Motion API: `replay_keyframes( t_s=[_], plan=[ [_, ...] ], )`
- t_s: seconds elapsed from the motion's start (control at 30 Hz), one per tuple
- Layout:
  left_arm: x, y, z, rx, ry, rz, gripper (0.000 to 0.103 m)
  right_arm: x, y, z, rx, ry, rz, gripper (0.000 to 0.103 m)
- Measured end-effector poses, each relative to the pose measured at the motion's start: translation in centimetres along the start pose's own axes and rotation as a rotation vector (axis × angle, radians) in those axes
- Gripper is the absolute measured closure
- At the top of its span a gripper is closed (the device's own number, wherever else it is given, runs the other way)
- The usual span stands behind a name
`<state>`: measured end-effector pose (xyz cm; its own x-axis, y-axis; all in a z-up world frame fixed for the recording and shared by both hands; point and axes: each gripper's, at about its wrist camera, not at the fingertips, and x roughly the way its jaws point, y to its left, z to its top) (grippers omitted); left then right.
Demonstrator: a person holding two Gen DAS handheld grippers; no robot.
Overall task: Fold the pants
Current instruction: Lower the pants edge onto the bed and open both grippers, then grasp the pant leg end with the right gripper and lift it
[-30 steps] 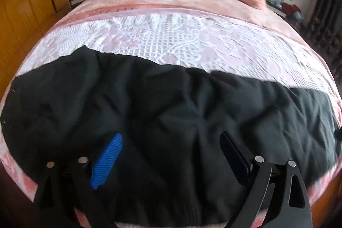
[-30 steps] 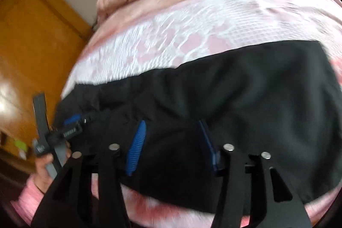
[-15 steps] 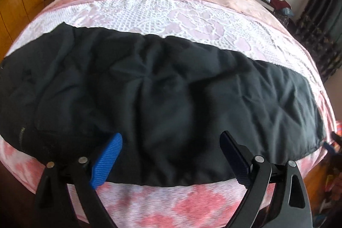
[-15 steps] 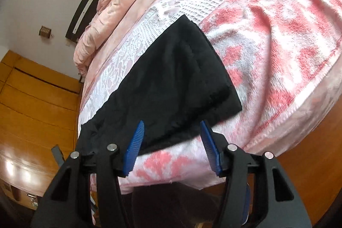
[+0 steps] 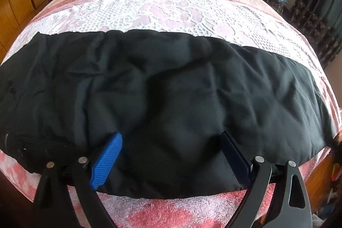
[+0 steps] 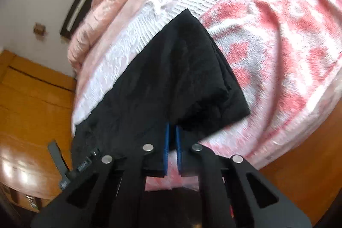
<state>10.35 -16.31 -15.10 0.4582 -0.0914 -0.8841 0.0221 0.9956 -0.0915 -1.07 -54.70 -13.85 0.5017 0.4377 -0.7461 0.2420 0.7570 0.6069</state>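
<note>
pants (image 5: 171, 87) lengthwise across bed (image 5: 171, 8) (hem rightward); left claw (image 5: 171, 155) agape; right claw (image 6: 172, 131) pinching pants' edge

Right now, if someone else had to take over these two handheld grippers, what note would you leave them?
Right gripper: shut on the near edge of the black fabric pants at the leg end.
Left gripper: open, poised over the near edge, gripping nothing.
Pants lie spread lengthwise across the pink-and-white patterned bedspread.
Done: one edge pinched.
Left: close the left gripper, then make every fold.
</note>
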Motion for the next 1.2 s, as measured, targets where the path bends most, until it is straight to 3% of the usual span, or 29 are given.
replay_keyframes(
  t_s=[0.07,0.2,0.27,0.33,0.53,0.73,0.83,1.0,1.07,1.2],
  plan=[
    [-0.2,0.0,-0.1,0.004,0.002,0.001,0.010,1.2,-1.0,-0.3,0.022,0.049,-0.045,0.098],
    [-1.0,0.6,0.0,0.005,0.009,-0.006,0.010,1.8,-2.0,-0.3,0.050,0.047,-0.015,0.093],
    [-1.7,1.3,-0.1,-0.017,0.001,-0.018,0.010,0.8,-1.6,-0.4,0.029,0.024,-0.015,0.069],
    [-2.2,1.8,-0.2,-0.035,-0.003,-0.027,0.010,-0.6,-1.3,-0.6,0.012,-0.001,-0.028,0.060],
    [-2.4,1.9,-0.4,-0.058,0.010,-0.046,0.010,-1.4,-2.9,-1.3,0.119,0.011,0.033,0.052],
    [-1.8,-1.3,0.1,0.000,0.010,-0.071,0.010,0.0,-4.0,-1.6,0.188,0.012,0.061,0.051],
    [-0.8,-3.0,0.3,0.043,0.024,-0.053,0.010,0.6,-4.3,-0.8,0.210,-0.012,0.051,0.051],
    [0.6,-3.6,-0.1,0.073,0.033,-0.016,0.008,1.0,-5.7,-0.1,0.286,-0.045,0.121,0.055],
    [0.5,-3.3,0.0,0.067,0.037,-0.022,0.008,0.8,-5.4,0.1,0.266,-0.053,0.133,0.077],
    [-1.1,-2.6,0.9,-0.002,0.005,-0.053,0.008,-0.5,-3.4,1.3,0.206,-0.083,0.180,0.088]
  ],
)
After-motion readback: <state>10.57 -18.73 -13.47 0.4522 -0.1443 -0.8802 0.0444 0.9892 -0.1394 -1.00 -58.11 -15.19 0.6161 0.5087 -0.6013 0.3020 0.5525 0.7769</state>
